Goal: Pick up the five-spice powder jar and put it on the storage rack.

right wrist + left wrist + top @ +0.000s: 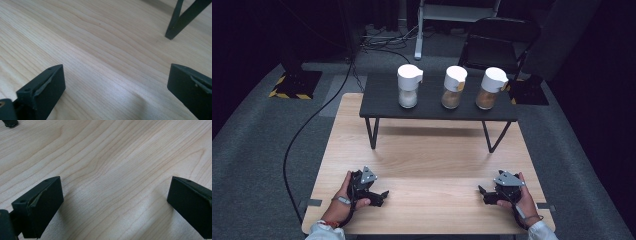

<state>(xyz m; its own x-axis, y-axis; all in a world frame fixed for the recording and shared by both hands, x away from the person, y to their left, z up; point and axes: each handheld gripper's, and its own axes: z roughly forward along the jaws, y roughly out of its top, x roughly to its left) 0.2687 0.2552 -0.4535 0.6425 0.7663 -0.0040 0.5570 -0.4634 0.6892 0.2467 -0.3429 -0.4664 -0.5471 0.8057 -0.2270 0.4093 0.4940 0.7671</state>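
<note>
1. The left gripper (379, 194) lies near the wooden table's (427, 165) front edge, pointing right, jaws spread and empty.
2. The right gripper (484, 192) points left, jaws spread.
3. Three jars (454, 87) stand upright on the black shelf (432, 107), well apart from both.

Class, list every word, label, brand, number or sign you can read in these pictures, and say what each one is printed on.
No text can be read anywhere.
Middle jar: a small tan patch below its white lid, perhaps a label, too small to read.
Right jar: a similar patch, too small to read.
Floor plate: yellow-and-black hazard stripes, no words.
Left jar, grippers, wooden table: no markings visible.
</note>
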